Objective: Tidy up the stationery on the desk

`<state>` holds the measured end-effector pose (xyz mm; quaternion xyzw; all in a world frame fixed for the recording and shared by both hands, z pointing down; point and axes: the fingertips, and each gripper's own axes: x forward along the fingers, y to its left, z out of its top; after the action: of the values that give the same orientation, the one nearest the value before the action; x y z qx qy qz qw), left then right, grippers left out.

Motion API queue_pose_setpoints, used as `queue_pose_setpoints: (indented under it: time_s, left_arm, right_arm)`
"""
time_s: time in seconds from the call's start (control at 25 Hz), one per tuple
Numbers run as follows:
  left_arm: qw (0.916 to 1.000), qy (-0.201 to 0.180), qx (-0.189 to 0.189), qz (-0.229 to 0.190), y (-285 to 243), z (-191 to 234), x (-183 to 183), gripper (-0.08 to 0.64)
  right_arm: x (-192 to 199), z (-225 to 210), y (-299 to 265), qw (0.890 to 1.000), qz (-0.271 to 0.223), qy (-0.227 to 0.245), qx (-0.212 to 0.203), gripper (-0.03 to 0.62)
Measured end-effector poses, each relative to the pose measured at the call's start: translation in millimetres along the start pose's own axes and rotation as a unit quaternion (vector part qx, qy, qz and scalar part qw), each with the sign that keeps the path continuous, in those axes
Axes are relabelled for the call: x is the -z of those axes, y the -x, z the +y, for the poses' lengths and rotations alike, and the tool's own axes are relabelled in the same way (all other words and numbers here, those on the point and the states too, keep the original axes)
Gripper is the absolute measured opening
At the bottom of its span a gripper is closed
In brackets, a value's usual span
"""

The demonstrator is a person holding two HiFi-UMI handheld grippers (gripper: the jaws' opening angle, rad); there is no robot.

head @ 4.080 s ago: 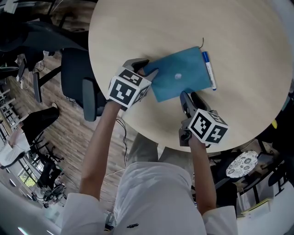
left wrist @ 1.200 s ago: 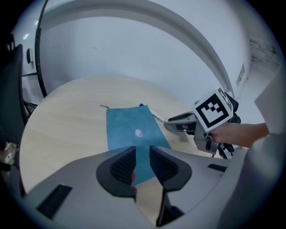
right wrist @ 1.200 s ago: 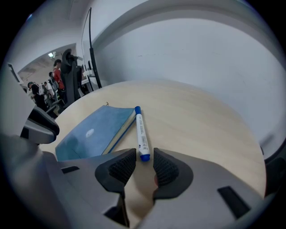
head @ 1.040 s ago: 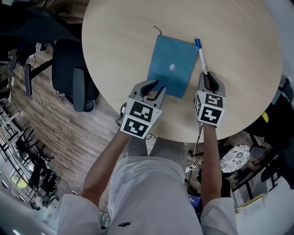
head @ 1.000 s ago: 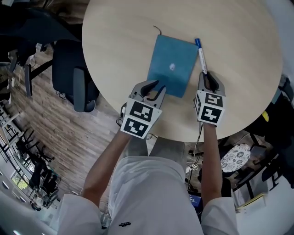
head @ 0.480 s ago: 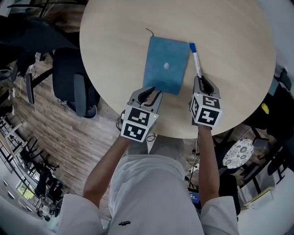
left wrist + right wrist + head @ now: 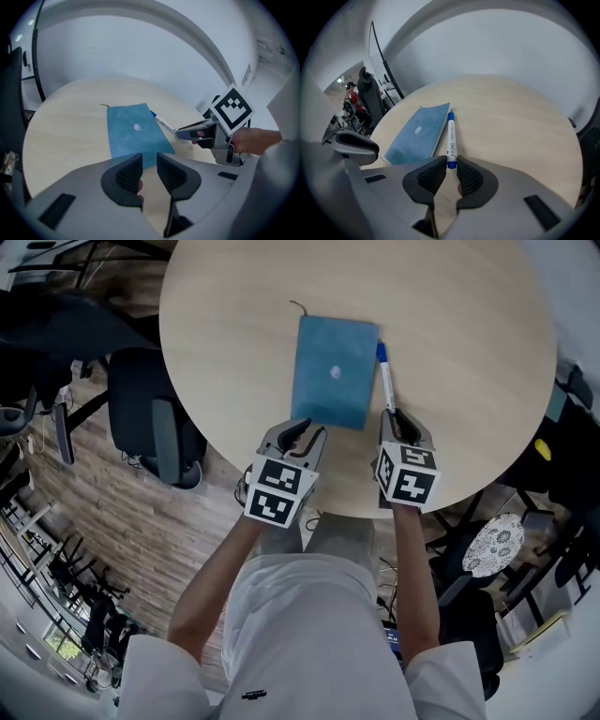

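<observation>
A: Pinching anything, that right gripper (image 7: 451,167)?
B: Yes, the near blue end of the pen (image 7: 384,385), which lies flat on the worktop (image 7: 459,334), just beside the right edge of the blue notebook (image 7: 333,371).
A: And the left gripper (image 7: 149,165)?
B: Jaws slightly apart, nothing between them, tips by the notebook's near left corner.
</observation>
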<state>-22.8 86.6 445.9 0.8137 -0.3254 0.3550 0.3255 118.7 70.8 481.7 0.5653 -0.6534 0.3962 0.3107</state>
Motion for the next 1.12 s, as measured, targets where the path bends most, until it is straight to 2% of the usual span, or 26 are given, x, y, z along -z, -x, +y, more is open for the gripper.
queue_pose_setpoints:
  time_s: [0.28, 0.44, 0.52, 0.84, 0.96, 1.12]
  left_arm:
    - [1.0, -0.003, 0.004, 0.002, 5, 4, 7, 0.106]
    - [1.0, -0.002, 0.003, 0.002, 7, 10, 10, 0.106]
    - [1.0, -0.001, 0.002, 0.001, 8, 14, 12, 0.106]
    - [1.0, 0.004, 0.003, -0.004, 11, 16, 14, 0.106]
    - [0.9999, 0.004, 0.003, -0.011, 17, 15, 10, 0.106]
    - [0.9994, 0.014, -0.002, -0.03, 33, 9, -6, 0.097]
  right_arm:
    - [8, 20, -4, 1.0, 0.01, -0.004, -0.029, 0.09]
    - [11, 29, -8, 0.996, 0.018, -0.06, -0.069, 0.089]
    - [12, 33, -11, 0.994, 0.019, -0.069, -0.078, 0.091]
    - [14, 37, -10, 0.997, 0.024, -0.032, -0.062, 0.09]
    - [7, 35, -1, 0.999, 0.012, -0.01, -0.038, 0.089]
    - [-5, 42, 26, 0.999, -0.023, 0.015, -0.037, 0.088]
